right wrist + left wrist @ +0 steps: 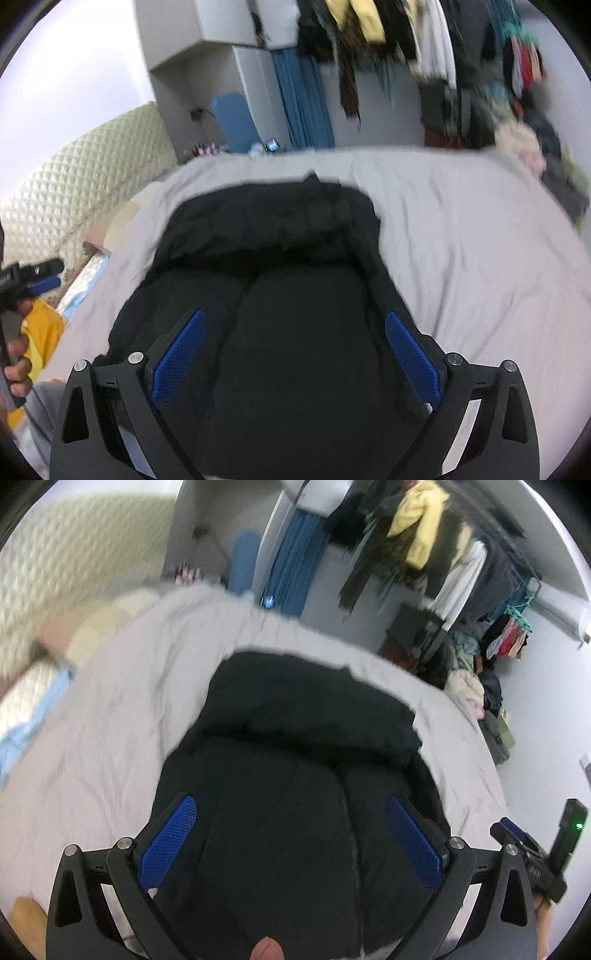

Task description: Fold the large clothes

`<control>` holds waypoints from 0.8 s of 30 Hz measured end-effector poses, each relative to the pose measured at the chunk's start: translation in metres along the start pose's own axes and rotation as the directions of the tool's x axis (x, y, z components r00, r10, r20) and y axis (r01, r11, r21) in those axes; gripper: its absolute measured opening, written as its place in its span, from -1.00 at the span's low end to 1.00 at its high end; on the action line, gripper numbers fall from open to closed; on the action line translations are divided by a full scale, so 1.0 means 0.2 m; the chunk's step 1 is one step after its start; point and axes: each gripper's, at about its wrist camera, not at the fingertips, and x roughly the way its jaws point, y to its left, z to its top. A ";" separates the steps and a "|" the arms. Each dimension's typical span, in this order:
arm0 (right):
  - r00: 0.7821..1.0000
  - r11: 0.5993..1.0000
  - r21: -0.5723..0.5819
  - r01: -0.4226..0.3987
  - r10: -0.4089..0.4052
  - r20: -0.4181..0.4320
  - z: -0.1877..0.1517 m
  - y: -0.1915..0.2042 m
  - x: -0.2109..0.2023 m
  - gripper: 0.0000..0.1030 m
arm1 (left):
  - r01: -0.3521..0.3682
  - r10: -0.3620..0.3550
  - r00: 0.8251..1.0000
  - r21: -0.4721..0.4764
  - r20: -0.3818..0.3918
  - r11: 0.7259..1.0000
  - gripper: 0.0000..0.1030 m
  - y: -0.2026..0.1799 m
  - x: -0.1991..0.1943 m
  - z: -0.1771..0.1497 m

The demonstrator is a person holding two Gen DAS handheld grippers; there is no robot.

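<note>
A large black garment (295, 746) lies on the grey bedsheet (122, 709), its far part doubled over into a thick fold. My left gripper (291, 812) hovers above its near part, open, blue pads wide apart with nothing between them. In the right wrist view the same black garment (280, 258) fills the middle, and my right gripper (295, 328) is open above it, also holding nothing. The right gripper (532, 853) shows at the left view's right edge, and the left gripper (33, 280) shows at the right view's left edge.
A quilted cream headboard (74, 177) stands at the left. Pillows (96, 631) lie near it. A rack of hanging clothes (436, 546) and a heap of clothes (476, 694) stand past the bed's far right side. A blue curtain (303, 107) hangs at the back. A hand (16, 365) holds the left gripper's handle.
</note>
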 end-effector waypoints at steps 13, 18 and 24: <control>0.971 0.933 0.358 -0.031 0.113 -0.212 -0.20 -0.51 0.23 0.90 | -0.021 -0.049 0.921 -0.176 -0.388 0.984 1.00 0.51 0.39 -0.14; 0.956 0.932 0.361 -0.022 0.125 -0.265 -0.22 -0.58 0.31 0.90 | -0.065 -0.056 0.867 -0.225 -0.495 0.972 0.99 0.65 0.52 -0.25; 0.927 0.934 0.357 -0.009 0.142 -0.348 -0.23 -0.68 0.40 0.90 | -0.063 -0.108 0.840 -0.293 -0.531 0.954 0.99 0.72 0.60 -0.33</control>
